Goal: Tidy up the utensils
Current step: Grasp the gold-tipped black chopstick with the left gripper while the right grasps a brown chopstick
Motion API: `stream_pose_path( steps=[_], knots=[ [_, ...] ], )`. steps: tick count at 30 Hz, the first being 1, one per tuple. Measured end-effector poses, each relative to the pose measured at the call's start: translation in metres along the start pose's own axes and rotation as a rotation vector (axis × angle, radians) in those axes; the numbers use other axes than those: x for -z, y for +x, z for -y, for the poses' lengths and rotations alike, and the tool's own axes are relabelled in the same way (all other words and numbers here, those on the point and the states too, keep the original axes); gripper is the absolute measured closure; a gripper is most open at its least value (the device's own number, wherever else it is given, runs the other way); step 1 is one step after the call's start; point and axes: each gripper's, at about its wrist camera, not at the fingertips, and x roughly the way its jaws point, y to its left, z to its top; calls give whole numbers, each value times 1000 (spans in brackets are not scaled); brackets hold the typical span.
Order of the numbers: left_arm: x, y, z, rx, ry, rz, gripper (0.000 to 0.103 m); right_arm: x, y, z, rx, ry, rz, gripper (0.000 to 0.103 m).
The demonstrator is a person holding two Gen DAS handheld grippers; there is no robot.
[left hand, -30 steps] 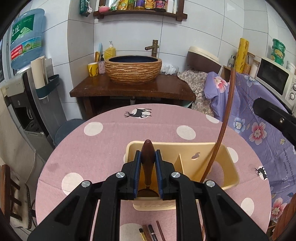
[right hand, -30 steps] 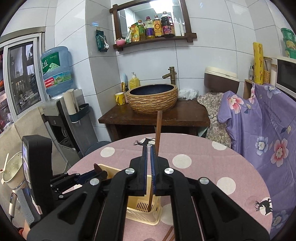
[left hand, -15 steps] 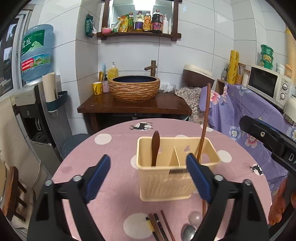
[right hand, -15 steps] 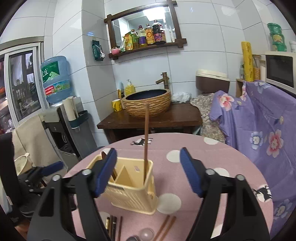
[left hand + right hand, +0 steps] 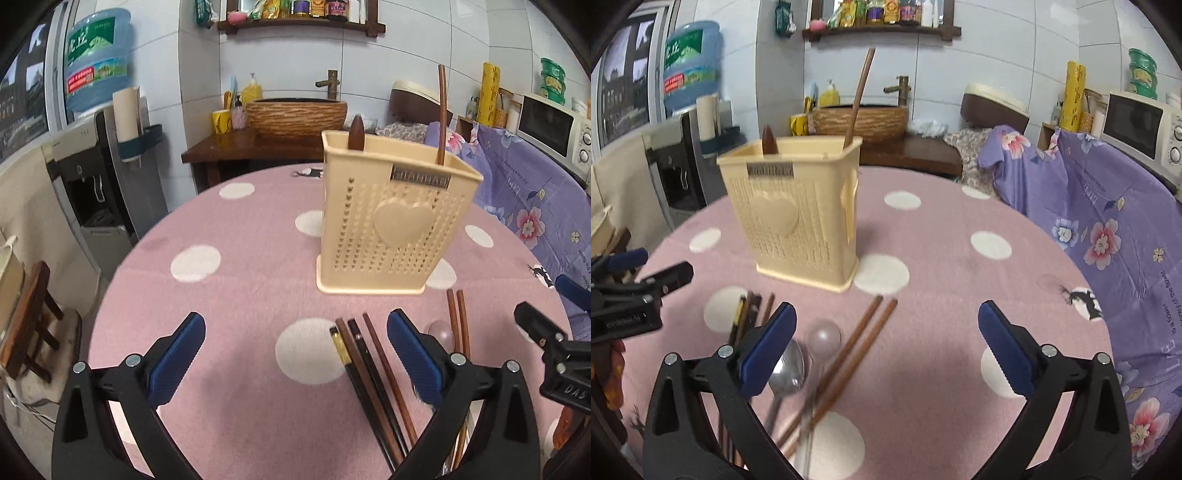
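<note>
On the round pink tabletop (image 5: 236,295) with white dots stands a cream utensil holder (image 5: 391,221), upright and toward the far side of the tabletop's middle. A short dark wooden handle (image 5: 357,133) sticks up from its left compartment, and a long thin brown stick (image 5: 441,110) rises from its right one, leaning slightly. The left claw (image 5: 295,350) has just been opening and now stands spread wide above the tabletop near the front edge, with nothing pressed between its blue pads (image 5: 177,354); three dark chopsticks (image 5: 369,384) lie side by side on the cloth between its fingers, close to the right one and untouched. The right claw (image 5: 886,343) has likewise just been opening and is spread wide and empty. Between its fingers, toward the left one, lie a pair of brown chopsticks (image 5: 849,350), a metal spoon (image 5: 786,369) and a clear spoon (image 5: 823,336), all flat on the tabletop in front of the holder. The clear and metal spoons overlap the brown pair near the front edge. Purple flowered cloth (image 5: 1108,206) hangs past the tabletop's right edge.
</note>
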Motion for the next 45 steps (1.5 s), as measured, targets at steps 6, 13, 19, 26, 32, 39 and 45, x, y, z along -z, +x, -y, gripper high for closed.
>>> stream_pose_path(
  steps=[6,13,19,26,32,39,45],
  knots=[
    [19,13,-5,-34,29,-33,5,21,21,16,9,69,-103,6],
    [30,21,-2,-31,37,-75,7,35,40,24,-3,140,-174,21],
    [37,26,4,0,38,-119,32,35,59,15,-55,168,-228,44],
    [46,34,9,26,14,-170,52,31,77,3,-38,159,-270,58],
    [44,35,14,37,13,-177,56,28,88,1,28,124,-281,72],
    [40,44,23,43,30,-196,57,18,99,18,35,140,-288,80],
    [39,52,23,29,26,-205,59,18,100,17,12,151,-283,80]
  ],
)
